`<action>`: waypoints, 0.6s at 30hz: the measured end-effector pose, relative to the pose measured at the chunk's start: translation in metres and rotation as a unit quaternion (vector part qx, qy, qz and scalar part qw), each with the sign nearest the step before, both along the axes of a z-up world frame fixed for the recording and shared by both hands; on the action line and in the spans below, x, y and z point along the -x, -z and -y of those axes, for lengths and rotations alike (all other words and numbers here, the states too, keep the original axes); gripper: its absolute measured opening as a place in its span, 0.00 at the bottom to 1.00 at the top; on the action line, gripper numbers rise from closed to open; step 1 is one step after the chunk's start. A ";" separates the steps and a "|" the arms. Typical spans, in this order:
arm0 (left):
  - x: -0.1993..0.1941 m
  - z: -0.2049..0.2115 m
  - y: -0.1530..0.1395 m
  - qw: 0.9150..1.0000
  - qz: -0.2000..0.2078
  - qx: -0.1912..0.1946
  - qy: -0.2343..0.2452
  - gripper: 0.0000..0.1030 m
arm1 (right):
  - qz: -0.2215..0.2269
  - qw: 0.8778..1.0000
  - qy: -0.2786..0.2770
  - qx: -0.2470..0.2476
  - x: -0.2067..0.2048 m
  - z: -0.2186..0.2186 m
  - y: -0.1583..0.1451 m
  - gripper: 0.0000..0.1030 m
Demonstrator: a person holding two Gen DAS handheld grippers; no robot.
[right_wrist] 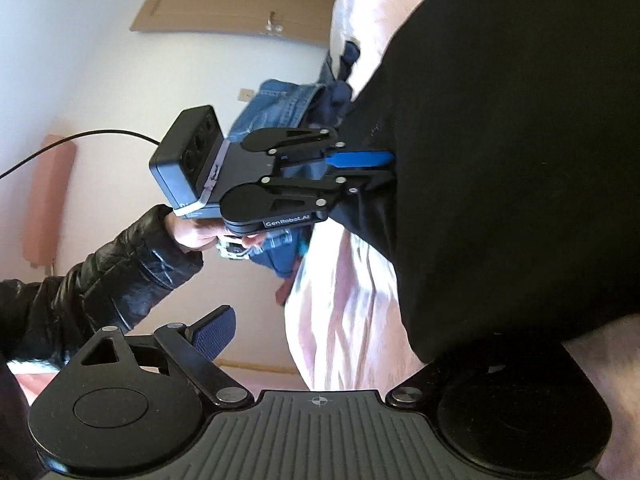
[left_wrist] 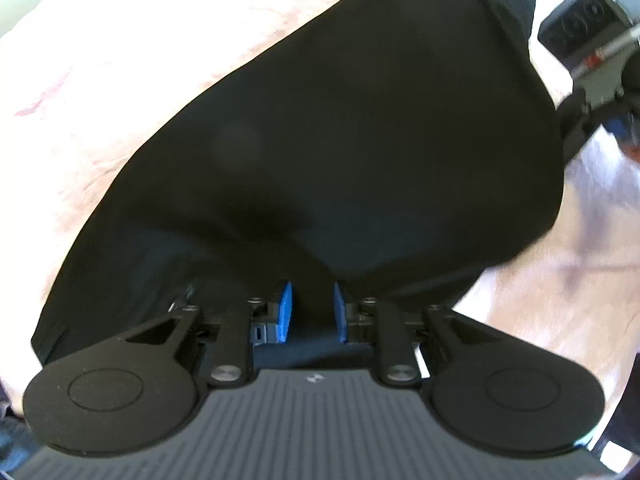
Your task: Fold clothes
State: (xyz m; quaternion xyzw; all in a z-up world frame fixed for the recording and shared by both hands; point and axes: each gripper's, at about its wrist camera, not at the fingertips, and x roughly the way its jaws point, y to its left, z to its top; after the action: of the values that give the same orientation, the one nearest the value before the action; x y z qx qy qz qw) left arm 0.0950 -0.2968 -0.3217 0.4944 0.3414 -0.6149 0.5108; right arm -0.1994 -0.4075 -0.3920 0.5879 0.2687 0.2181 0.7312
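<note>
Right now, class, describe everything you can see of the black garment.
The black garment is plain, matte, soft cloth, filling most of both views. It hangs lifted and draped above a pale pink sheet. The left gripper pinches an edge between blue pads. The right gripper stands open beside it, its one visible finger clear of the cloth.

Your black garment (left_wrist: pixel 340 128) hangs lifted and draped in smooth folds above the pink bedsheet (left_wrist: pixel 100 60), its lower edge bunched.

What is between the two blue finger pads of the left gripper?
A fold of the black garment fills the gap between the left gripper's blue pads. The left wrist view shows it; the right wrist view agrees.
</note>
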 end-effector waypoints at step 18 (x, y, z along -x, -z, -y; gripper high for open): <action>-0.034 -0.049 -0.031 0.991 0.074 0.065 -0.093 0.26 | -0.114 0.960 0.228 0.115 0.097 0.048 -0.066 0.94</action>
State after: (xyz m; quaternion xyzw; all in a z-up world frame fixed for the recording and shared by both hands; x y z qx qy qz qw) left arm 0.1289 -0.2482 -0.2904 0.4703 0.3068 -0.5474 0.6205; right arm -0.2962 -0.4553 -0.3260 0.5663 0.2327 -0.0557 0.7887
